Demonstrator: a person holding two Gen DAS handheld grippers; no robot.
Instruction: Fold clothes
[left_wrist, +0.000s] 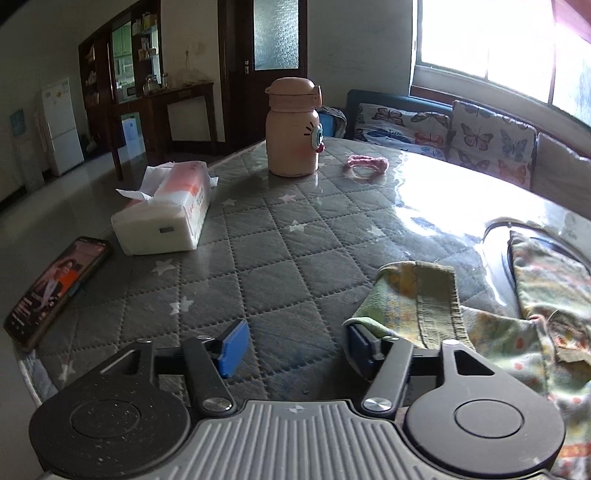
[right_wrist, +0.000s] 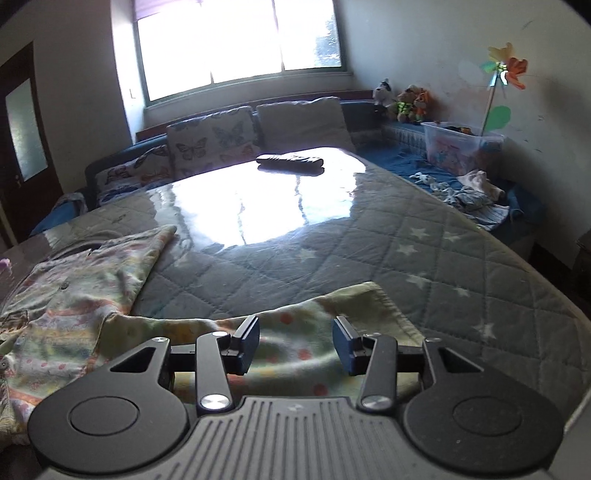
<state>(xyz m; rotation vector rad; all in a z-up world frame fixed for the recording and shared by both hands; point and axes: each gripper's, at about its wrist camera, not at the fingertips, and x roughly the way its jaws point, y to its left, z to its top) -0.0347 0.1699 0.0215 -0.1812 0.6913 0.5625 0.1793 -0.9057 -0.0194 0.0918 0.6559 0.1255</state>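
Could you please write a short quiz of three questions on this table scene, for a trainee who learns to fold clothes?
1. True or false: the left gripper has its jaws shut on the patterned garment.
2. Which thing lies nearest the left edge of the table in the left wrist view? A. phone B. tissue pack C. pink hair tie
3. Fill in: in the right wrist view, the dark thing at the far side of the table is a ____.

Key
1. False: the jaws stand open, and the cloth lies against the right finger only.
2. A
3. remote control
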